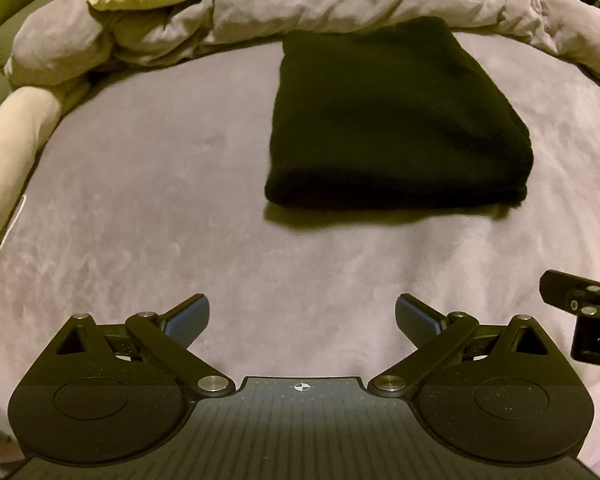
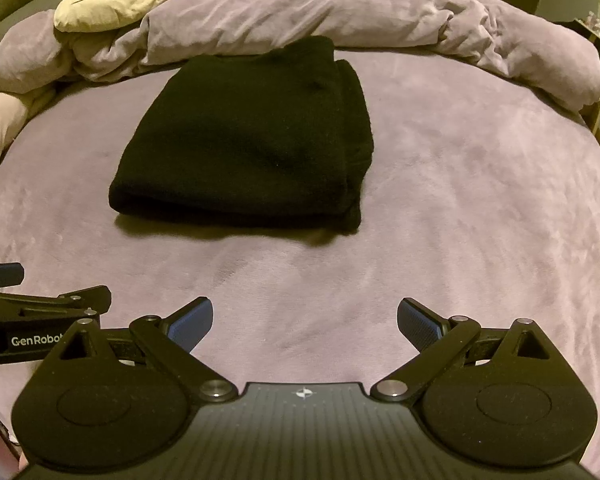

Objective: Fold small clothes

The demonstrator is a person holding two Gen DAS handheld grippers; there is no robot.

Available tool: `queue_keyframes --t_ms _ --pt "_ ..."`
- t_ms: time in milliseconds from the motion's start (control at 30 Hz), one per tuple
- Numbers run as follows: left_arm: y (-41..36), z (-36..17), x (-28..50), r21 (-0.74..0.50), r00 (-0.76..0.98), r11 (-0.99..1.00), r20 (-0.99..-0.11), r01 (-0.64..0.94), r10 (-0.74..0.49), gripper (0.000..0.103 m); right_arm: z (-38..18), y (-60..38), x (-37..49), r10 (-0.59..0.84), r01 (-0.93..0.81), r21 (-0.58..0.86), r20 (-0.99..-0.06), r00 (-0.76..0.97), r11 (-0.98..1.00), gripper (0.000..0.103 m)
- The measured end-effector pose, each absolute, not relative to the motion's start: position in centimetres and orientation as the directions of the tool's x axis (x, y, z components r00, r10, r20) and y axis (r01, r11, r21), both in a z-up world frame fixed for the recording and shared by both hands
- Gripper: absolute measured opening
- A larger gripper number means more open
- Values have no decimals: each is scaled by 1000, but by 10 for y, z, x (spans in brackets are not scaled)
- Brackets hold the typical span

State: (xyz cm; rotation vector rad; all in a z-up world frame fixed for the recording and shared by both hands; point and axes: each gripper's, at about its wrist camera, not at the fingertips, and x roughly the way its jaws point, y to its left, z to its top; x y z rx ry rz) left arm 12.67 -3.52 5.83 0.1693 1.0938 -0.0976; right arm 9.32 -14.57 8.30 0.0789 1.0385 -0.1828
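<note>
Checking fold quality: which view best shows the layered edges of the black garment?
Right wrist view: the black garment shows its stacked layers along the right side. Left wrist view shows it as one dark block, layers indistinct.

Folded garment [image 2: 244, 144]: plain black, no pattern.
Bed sheet [image 2: 460, 220]: pale mauve, one colour only.
Duvet [image 2: 320, 8]: the same pale mauve, plain.
Plush cushion [image 2: 116, 0]: cream, with dark brown marks like a drawn face.
Left gripper [image 1: 302, 322]: black body, blue ribbed pads [image 1: 188, 320].
Right gripper [image 2: 305, 322]: black body, blue ribbed pads [image 2: 418, 326]; white letters "GenRobot" show on the black left gripper beside it.
</note>
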Motion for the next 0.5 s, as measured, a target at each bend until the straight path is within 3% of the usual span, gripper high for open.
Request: queue_keyframes --t_ms 500 --pt "-40 62 123 109 475 979 -880 174 14 102 85 -145 90 -115 198 -17 -859 499 980 99"
